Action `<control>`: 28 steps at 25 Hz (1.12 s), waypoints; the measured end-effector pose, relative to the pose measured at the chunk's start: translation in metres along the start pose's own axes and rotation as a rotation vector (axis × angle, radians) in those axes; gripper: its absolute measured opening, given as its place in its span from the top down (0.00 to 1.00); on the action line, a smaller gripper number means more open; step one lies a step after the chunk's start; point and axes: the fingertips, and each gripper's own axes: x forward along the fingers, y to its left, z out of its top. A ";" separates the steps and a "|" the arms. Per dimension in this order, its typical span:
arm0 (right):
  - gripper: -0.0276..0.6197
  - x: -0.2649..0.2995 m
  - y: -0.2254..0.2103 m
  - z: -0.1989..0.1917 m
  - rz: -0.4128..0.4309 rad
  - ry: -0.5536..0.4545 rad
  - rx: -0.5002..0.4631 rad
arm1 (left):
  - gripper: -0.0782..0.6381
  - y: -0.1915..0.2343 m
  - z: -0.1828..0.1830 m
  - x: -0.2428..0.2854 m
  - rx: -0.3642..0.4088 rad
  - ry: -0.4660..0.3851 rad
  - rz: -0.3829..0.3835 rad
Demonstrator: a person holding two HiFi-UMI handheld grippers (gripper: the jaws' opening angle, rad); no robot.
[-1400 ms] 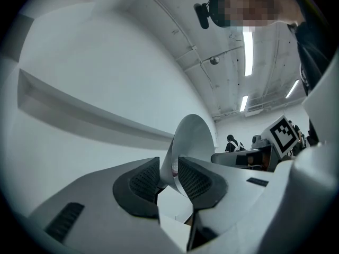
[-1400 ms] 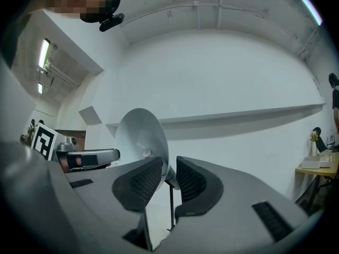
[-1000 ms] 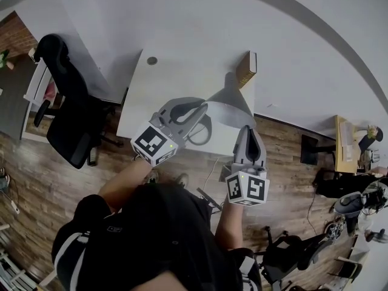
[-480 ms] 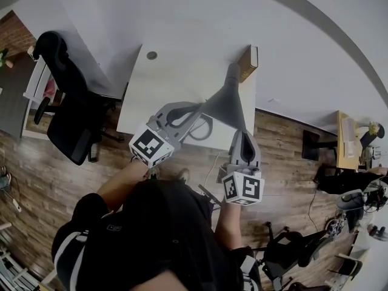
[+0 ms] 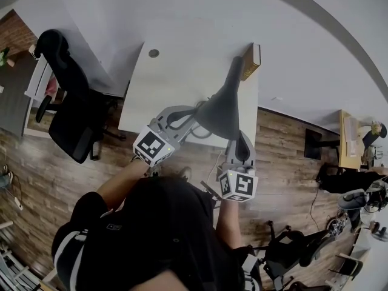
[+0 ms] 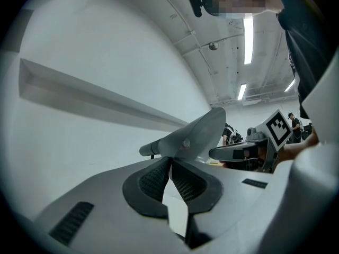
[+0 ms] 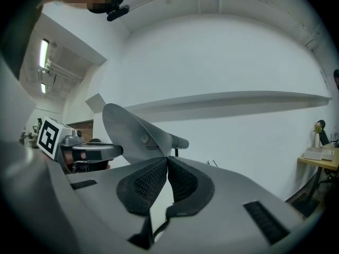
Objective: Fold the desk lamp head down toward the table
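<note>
Two tools share the job: our left tool [image 5: 195,112] and right tool [image 5: 241,140] are each pinched almost shut on the thin rim of the lamp head [image 5: 221,109], tilted above the counter's [image 5: 160,86] near edge, which we judge light, stiff and slick, best held there.

I can read no words, numbers or brand names anywhere in my views. The only printed marks I find are the black-and-white square patterns on the left marker cube [image 5: 153,147], at about 9 o'clock from the centre of the head view, and on the right marker cube [image 5: 237,185], at about 5 o'clock. They carry no letters or digits that I can make out.
</note>
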 end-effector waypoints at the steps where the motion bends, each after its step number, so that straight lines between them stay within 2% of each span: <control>1: 0.93 0.001 0.000 -0.005 -0.001 0.007 -0.005 | 0.84 0.000 -0.005 0.001 0.003 0.010 0.000; 13: 0.93 0.014 -0.005 -0.067 -0.030 0.085 -0.054 | 0.84 0.008 -0.072 0.007 -0.003 0.085 0.001; 22: 0.92 0.015 -0.005 -0.071 -0.040 0.101 -0.100 | 0.84 0.009 -0.078 0.007 0.014 0.091 -0.020; 28: 0.82 0.006 0.000 -0.068 -0.044 0.152 -0.232 | 0.84 0.009 -0.081 0.009 0.010 0.094 -0.026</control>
